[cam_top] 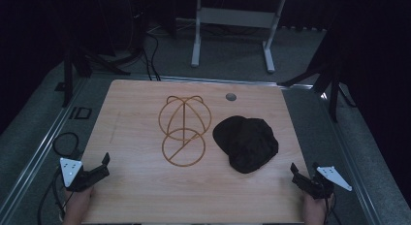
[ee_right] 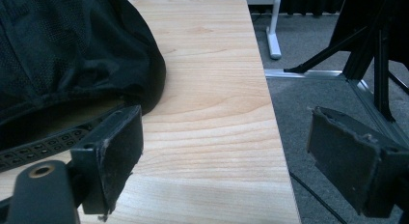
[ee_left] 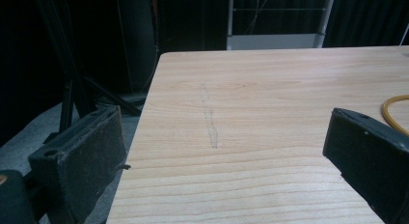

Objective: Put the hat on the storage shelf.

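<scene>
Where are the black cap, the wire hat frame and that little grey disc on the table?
black cap (cam_top: pixel 248 143), high view, middle of its crown.
wire hat frame (cam_top: pixel 183 116), high view, its central upright wire.
grey disc (cam_top: pixel 231 96), high view, its centre.

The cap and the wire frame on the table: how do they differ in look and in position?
The cap is black, solid cloth; the wire frame is a thin orange outline, and the table shows through it. The cap lies slumped on the right, nearer the right gripper; the frame lies near the middle. Both rest on the table, untouched, with both grippers open.
</scene>
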A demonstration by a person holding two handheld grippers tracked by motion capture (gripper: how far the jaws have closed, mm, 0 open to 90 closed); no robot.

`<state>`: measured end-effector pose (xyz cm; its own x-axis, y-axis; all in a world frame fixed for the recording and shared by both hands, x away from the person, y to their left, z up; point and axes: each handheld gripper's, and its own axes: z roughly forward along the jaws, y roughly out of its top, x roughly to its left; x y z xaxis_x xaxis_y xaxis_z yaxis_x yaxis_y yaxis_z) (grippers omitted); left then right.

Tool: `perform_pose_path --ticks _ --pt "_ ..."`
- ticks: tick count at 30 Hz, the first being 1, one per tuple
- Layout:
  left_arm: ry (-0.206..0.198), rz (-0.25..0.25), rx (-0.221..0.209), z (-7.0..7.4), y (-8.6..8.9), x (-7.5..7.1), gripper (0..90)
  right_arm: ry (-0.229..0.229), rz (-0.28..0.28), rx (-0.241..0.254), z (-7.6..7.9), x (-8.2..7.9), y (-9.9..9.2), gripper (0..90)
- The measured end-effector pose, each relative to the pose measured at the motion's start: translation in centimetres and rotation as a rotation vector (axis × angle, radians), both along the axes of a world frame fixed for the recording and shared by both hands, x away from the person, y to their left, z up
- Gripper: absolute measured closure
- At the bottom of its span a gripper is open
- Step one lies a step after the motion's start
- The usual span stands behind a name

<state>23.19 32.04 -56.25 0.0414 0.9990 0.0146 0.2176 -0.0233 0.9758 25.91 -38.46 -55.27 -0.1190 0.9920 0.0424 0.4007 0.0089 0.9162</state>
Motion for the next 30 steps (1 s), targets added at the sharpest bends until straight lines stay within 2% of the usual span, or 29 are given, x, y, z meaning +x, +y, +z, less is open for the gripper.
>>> perform_pose_path --ticks 4,7,8,10,11,12,14,16,18,19,20,21,22,23,30 --pt "0.000 0.002 0.001 0.0 0.0 0.0 1.7 0.000 0.014 0.026 0.0 -0.1 -0.2 12.5" --pt "0.001 0.001 -0.002 0.0 0.0 0.0 1.7 0.011 0.026 0.019 0.0 -0.2 -0.2 12.5" --pt "0.001 0.000 -0.001 0.0 0.0 0.0 1.8 0.020 0.073 0.028 0.1 -0.4 -0.2 12.5" --pt "0.001 -0.001 -0.002 0.0 0.0 0.0 1.7 0.038 0.109 0.037 0.5 -0.4 -0.2 12.4" --pt "0.002 -0.002 -0.003 0.0 0.0 0.0 1.7 0.045 0.166 0.060 0.9 -0.3 -0.1 12.2" --pt "0.002 -0.002 -0.003 0.0 0.0 0.0 1.8 0.053 0.195 0.070 1.1 -0.3 -0.1 12.2" --pt "0.002 -0.002 -0.004 0.0 0.0 0.0 1.7 0.081 0.254 0.054 1.9 0.1 0.4 12.2" --pt "0.002 -0.002 -0.005 0.0 0.0 0.0 1.8 0.082 0.276 0.026 2.5 0.3 0.9 12.3" --pt "0.002 -0.003 -0.006 0.0 0.0 0.0 1.7 0.083 0.297 0.019 3.1 0.5 1.2 12.3" --pt "0.002 -0.005 -0.005 0.0 0.0 0.0 1.7 0.089 0.333 0.011 3.8 0.9 1.8 12.3" --pt "0.002 -0.005 -0.005 0.0 0.0 0.0 1.7 0.089 0.333 0.011 3.8 0.9 1.8 12.3" --pt "0.001 -0.006 -0.005 0.0 0.0 0.0 1.8 0.104 0.391 0.015 4.5 1.4 2.4 12.3" --pt "0.001 -0.006 -0.005 0.0 0.0 0.0 1.8 0.104 0.391 0.015 4.5 1.4 2.4 12.3" --pt "0.002 -0.008 -0.007 0.0 0.0 0.0 1.7 0.113 0.435 0.020 5.2 2.0 3.1 12.5" --pt "0.001 -0.010 -0.007 0.0 0.0 0.0 1.8 0.079 0.498 -0.001 6.6 3.7 5.5 13.0"
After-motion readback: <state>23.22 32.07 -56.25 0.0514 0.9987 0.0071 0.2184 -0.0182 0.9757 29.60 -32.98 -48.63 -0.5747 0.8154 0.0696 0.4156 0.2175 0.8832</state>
